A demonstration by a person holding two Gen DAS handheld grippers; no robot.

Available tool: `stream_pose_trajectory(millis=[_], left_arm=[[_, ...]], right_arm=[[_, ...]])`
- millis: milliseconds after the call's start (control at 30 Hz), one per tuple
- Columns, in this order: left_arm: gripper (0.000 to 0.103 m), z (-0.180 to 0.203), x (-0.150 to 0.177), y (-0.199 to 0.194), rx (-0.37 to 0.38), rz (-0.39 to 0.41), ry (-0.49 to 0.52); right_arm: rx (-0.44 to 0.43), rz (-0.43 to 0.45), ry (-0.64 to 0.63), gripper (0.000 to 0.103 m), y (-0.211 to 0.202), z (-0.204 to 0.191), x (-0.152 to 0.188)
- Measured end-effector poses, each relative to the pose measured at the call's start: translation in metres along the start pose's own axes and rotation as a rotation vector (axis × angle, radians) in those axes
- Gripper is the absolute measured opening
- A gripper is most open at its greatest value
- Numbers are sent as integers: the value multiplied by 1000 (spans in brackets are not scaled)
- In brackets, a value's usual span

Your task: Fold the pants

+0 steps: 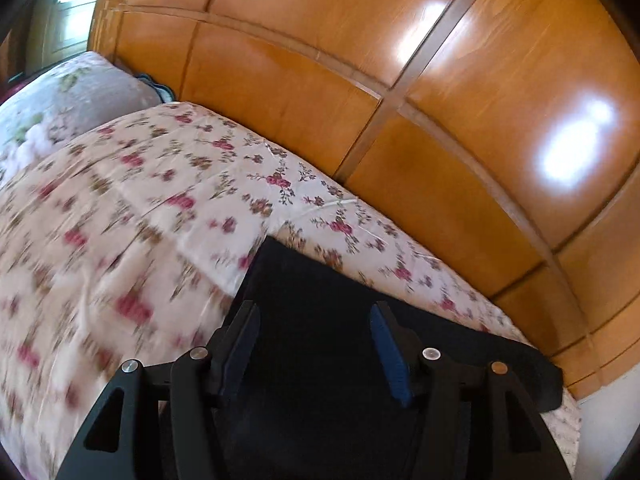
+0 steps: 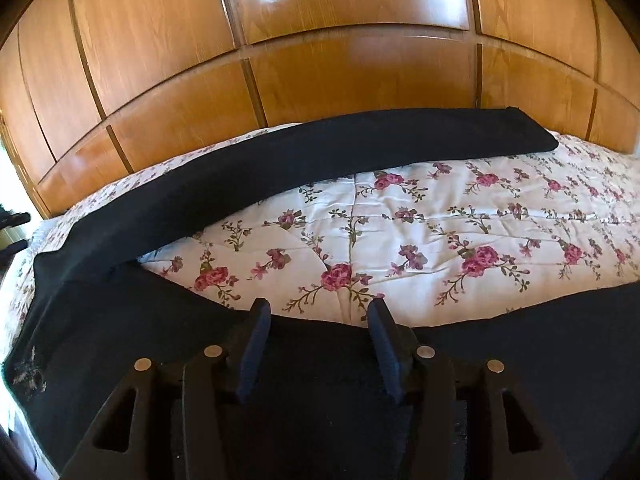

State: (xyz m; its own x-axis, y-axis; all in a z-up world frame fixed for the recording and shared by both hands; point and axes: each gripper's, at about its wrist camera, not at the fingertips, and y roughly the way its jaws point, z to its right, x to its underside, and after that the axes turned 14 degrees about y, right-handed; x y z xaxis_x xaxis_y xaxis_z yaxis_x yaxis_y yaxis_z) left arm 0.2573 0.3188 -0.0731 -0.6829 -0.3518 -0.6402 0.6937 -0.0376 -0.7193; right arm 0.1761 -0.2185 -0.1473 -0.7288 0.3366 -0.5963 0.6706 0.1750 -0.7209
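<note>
Closest to the lens in the left wrist view, the left gripper (image 1: 314,314) stands with its jaws wide apart and nothing pinched between them; the blue-faced pads hang above dark cloth without pressing it. That cloth is the black pants (image 1: 320,300), whose squared end lies flat just ahead of and under the fingertips, close to the far edge of the bed (image 1: 168,184). The bed wears a cream quilt printed with pink roses, and past its far edge rises a wall of glossy wooden wardrobe panels (image 1: 304,76). A pale flowered pillow (image 1: 64,92) sits at the far left corner of the bed. The left side of this view is smeared by motion blur.

In the right wrist view, the right gripper (image 2: 318,308) is likewise parted, moderately wide, its pads on either side of a stretch of the pants (image 2: 224,176) but gripping none of it. Black fabric fills the near edge of the bed (image 2: 420,220) beneath the gripper. From the left, one leg sweeps in an arc along the far edge, ending near the far right corner, beside the wardrobe panels (image 2: 168,40). Bare quilt lies between that leg and the fingertips.
</note>
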Motion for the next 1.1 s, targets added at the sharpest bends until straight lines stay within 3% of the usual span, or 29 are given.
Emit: stream_pose_trajectory(millis=[233, 467, 567, 633, 733, 833, 967, 1100], left_arm=[[57, -19, -26, 66, -108, -51, -52], [56, -29, -27, 106, -93, -125, -116], [29, -27, -21, 107, -153, -91, -82], [14, -20, -20, 107, -147, -86, -31], [10, -7, -20, 93, -162, -54, 25], [10, 4, -18, 60, -123, 44, 38], [9, 18, -6, 6, -31, 178, 61], [9, 15, 27, -44, 90, 248, 1]], right_arm=[[-35, 4, 31, 53, 0, 4, 0], [-51, 10, 50, 54, -1, 6, -1], [-56, 14, 55, 54, -1, 7, -1], [-52, 17, 55, 54, 0, 6, -1], [-46, 22, 50, 54, -1, 5, 0], [-49, 23, 52, 54, -1, 5, 0], [-53, 22, 54, 54, 0, 6, -1], [-54, 22, 55, 54, -1, 6, -1]])
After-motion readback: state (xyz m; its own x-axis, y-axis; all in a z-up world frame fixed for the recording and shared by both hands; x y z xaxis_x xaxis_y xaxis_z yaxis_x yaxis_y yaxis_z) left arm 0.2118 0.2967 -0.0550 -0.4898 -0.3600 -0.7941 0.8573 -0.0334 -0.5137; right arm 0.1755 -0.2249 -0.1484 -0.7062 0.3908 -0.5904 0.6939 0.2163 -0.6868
